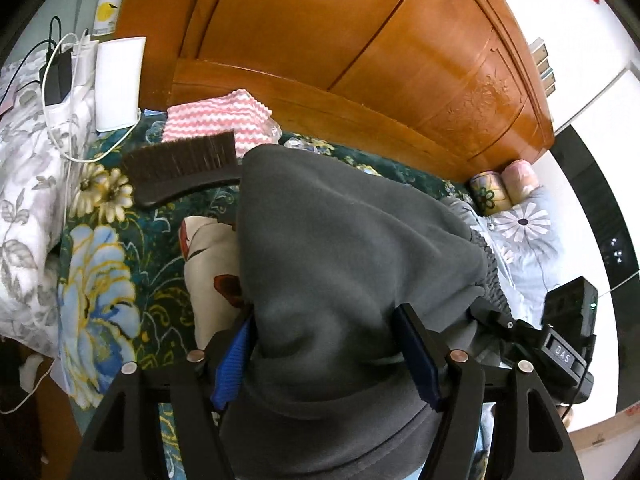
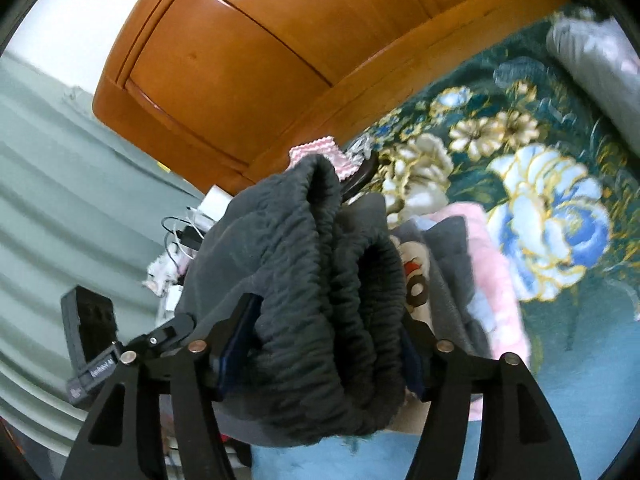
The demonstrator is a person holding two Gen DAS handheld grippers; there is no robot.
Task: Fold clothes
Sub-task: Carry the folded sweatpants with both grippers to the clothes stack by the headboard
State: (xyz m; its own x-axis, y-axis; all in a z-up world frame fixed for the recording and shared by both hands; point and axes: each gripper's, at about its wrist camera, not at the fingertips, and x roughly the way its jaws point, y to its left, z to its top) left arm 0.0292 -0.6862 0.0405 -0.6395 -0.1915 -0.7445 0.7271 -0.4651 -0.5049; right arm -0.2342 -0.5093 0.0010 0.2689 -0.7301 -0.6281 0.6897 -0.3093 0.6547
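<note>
Holding a dark grey garment [image 1: 340, 264] in both tools, above a bed. Left gripper [image 1: 324, 356] clamped on a thick bunch of the grey cloth, the blue pads pressing in from 9 and 3 o'clock. Right gripper [image 2: 320, 354] clamped on the gathered elastic waistband [image 2: 344, 280] of the same garment, folded in several ridges between the fingers.

Hiding much: the grey cloth covering the middle of both views, so the rest of the garment and its full shape not possible to make out. Partly covered at 9 o'clock in the left view, a cream fabric with red print [image 1: 210, 256]. Cut off behind the cloth, the handle of a dark brush [image 1: 182, 168] at 10 o'clock. Blurred at 3 o'clock in the right view, a pile of pink and grey clothes [image 2: 476, 276].

Lying underneath, a dark green bedspread with large flowers [image 1: 120, 248]. Standing at 12 o'clock, a glossy wooden headboard [image 1: 340, 52], with a pink-and-white striped cloth [image 1: 218, 118] touching its foot. Resting at 10 o'clock, a white box [image 1: 118, 84] with chargers and cables [image 1: 66, 72] beside it. Showing at 9 o'clock in the right view, a pale green curtain [image 2: 60, 184].
</note>
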